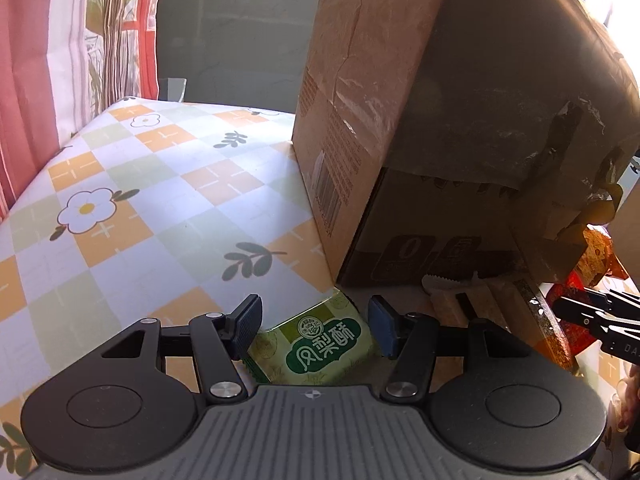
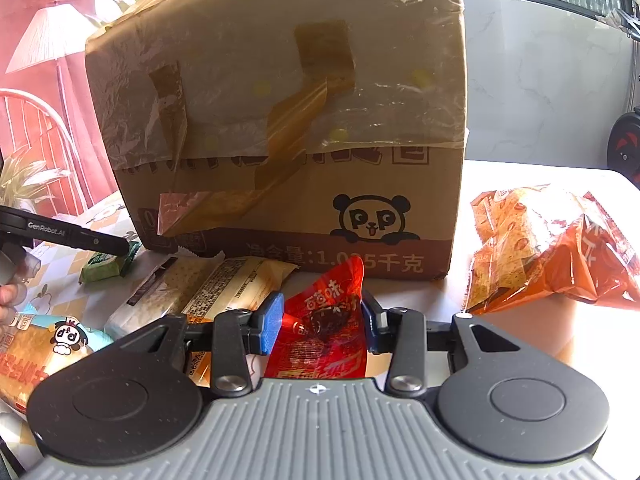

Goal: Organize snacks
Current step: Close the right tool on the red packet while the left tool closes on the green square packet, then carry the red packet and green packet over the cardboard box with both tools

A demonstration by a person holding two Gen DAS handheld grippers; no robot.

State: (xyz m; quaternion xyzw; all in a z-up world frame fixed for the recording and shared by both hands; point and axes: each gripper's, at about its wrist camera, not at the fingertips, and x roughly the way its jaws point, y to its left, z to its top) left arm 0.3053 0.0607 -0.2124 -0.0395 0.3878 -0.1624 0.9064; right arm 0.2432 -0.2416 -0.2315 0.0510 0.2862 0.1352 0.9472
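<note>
A green pineapple-cake packet [image 1: 320, 346] lies on the table between the pads of my left gripper [image 1: 314, 326], which is open around it without squeezing. It also shows small in the right wrist view [image 2: 106, 268], under the left gripper's fingers [image 2: 86, 240]. My right gripper [image 2: 320, 324] straddles a red snack pouch [image 2: 326, 320]; its pads touch or nearly touch the pouch's sides, and I cannot tell if it grips. The right gripper also shows at the right edge of the left wrist view [image 1: 600, 316]. A large cardboard box [image 2: 288, 128] stands right behind the snacks.
Cracker packets [image 2: 208, 284] lie left of the red pouch. An orange snack bag [image 2: 548, 252] sits to the right. A panda-print bread packet [image 2: 44, 352] lies at lower left. The checked floral tablecloth [image 1: 152, 184] stretches left of the box [image 1: 420, 100]. A curtain [image 1: 60, 40] hangs behind.
</note>
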